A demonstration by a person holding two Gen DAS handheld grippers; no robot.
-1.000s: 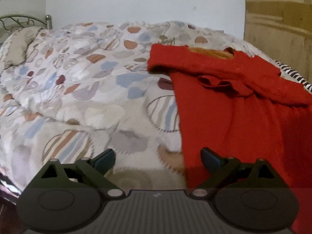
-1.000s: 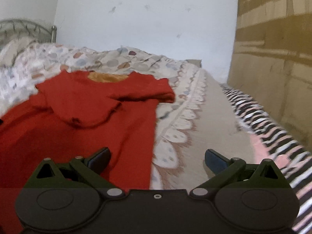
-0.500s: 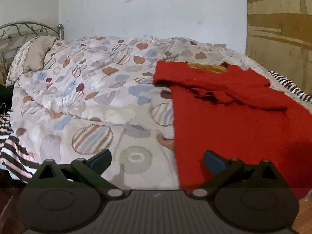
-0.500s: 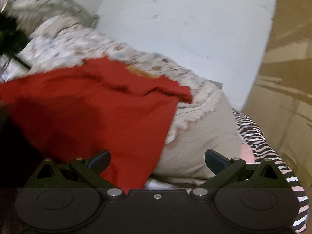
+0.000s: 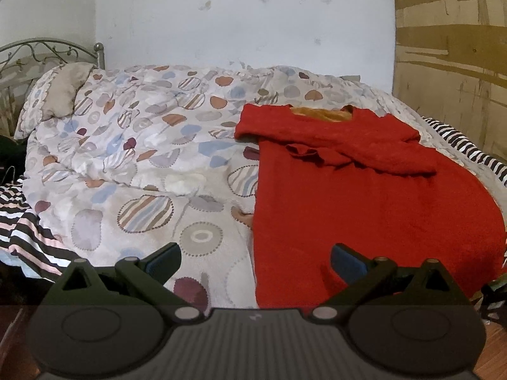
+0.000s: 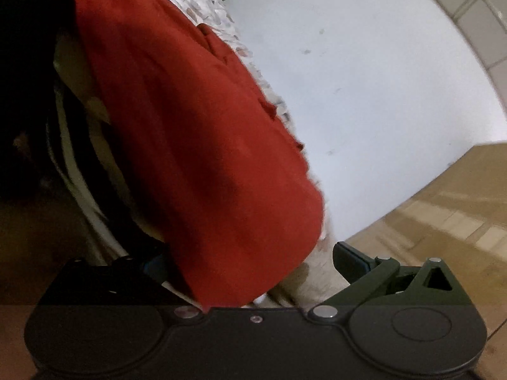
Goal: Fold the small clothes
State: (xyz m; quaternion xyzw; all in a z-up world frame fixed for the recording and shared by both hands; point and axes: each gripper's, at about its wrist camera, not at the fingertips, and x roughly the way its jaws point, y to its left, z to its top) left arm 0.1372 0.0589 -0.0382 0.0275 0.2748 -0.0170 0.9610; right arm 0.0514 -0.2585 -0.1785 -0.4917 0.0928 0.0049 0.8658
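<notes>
Here the red garment (image 5: 364, 196) lies ahead-right of the wide-spread left hand-held gripper (image 5: 255, 261).

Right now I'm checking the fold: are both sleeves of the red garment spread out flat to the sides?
No, the red knitted garment has its sleeves folded across its chest.

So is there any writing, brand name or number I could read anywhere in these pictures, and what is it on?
None can be read.
Left gripper: a tiny pale mark on its grey body, too small to read.
Red dress: no label or print shows.
Quilt: only circles and stripes, no letters.
Wall: only stains.
Right gripper: no markings show.
</notes>
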